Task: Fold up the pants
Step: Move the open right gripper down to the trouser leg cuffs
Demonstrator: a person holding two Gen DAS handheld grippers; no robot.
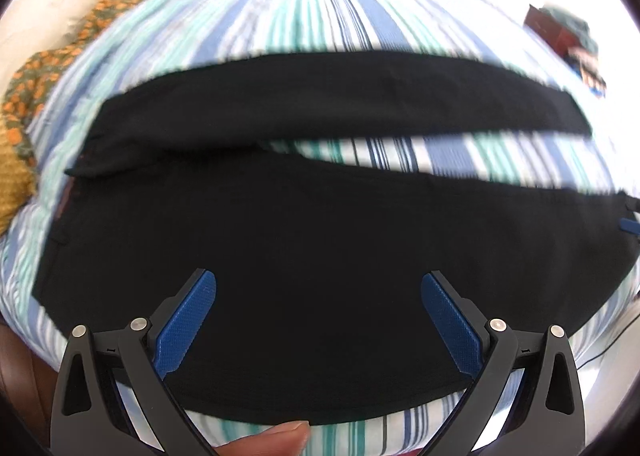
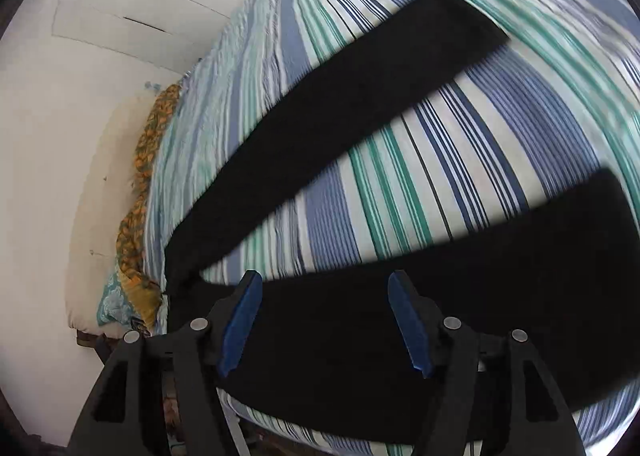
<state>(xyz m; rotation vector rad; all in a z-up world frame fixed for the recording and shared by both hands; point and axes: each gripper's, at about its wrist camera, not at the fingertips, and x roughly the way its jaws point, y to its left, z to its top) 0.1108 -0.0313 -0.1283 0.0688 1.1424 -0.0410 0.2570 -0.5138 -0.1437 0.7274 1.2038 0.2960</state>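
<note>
- The black pants [image 1: 320, 256] lie spread flat on the bed [image 1: 312, 0], over its blue, green and white striped sheet, with the waist toward the bed's left edge as the left wrist view shows it.
- The two legs are apart, with a wedge of striped sheet between them: the far leg [image 1: 340, 96] runs across the middle of the bed and the near leg [image 1: 400, 224] lies along the near edge.
- Judging by this, no fold has been made yet; bringing one leg over the other and then folding the length are all left to do.
- The left gripper [image 1: 319, 296] hovers over the near leg, fingers spread wide, holding nothing.
- The right gripper [image 2: 325, 304] is also parted above the near leg, with no cloth pinched.
- A patterned orange cloth [image 1: 24, 104] lies bunched at the bed's far left edge.
- No brand, label or writing can be read anywhere.
</note>
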